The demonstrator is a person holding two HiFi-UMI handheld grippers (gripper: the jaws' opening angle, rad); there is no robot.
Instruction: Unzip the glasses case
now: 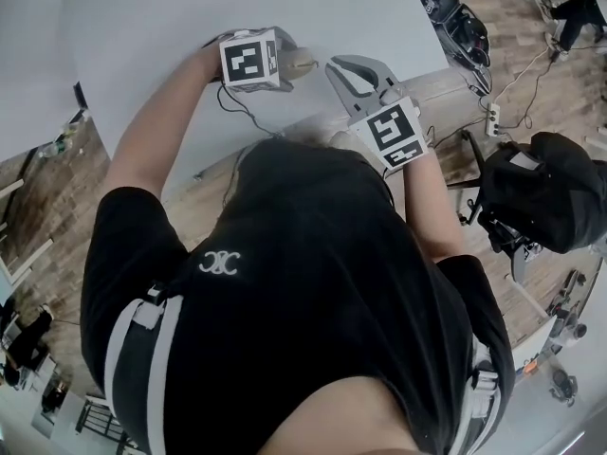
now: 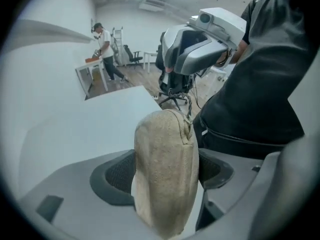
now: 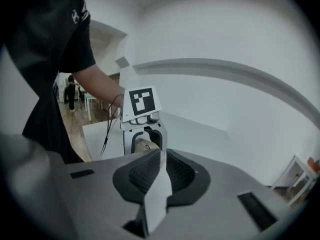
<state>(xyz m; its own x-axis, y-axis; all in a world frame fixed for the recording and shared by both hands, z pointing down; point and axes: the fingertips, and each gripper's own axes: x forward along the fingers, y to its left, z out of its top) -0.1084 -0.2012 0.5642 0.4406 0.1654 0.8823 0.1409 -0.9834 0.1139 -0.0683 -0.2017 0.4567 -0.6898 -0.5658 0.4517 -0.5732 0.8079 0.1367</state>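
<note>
A beige fabric glasses case [image 2: 167, 174] stands upright between the pads of my left gripper [image 2: 165, 171], which press on its two sides above the white table [image 2: 75, 129]. Its zip pull [image 2: 189, 117] with a short cord sits at the case's top right edge. From the head view, the left gripper [image 1: 287, 62] reaches over the table with the case [image 1: 303, 62] poking out of it. My right gripper [image 1: 347, 70] hangs just to the right, jaws together, nothing seen between them. The right gripper [image 3: 159, 170] looks at the left gripper's cube [image 3: 142, 103] and the case [image 3: 145, 145].
The white table [image 1: 190, 8] fills the upper left of the head view. A black bag [image 1: 555, 188] and a power strip [image 1: 491, 117] with cables lie on the wooden floor to the right. Far off, a person [image 2: 105, 44] stands by another desk.
</note>
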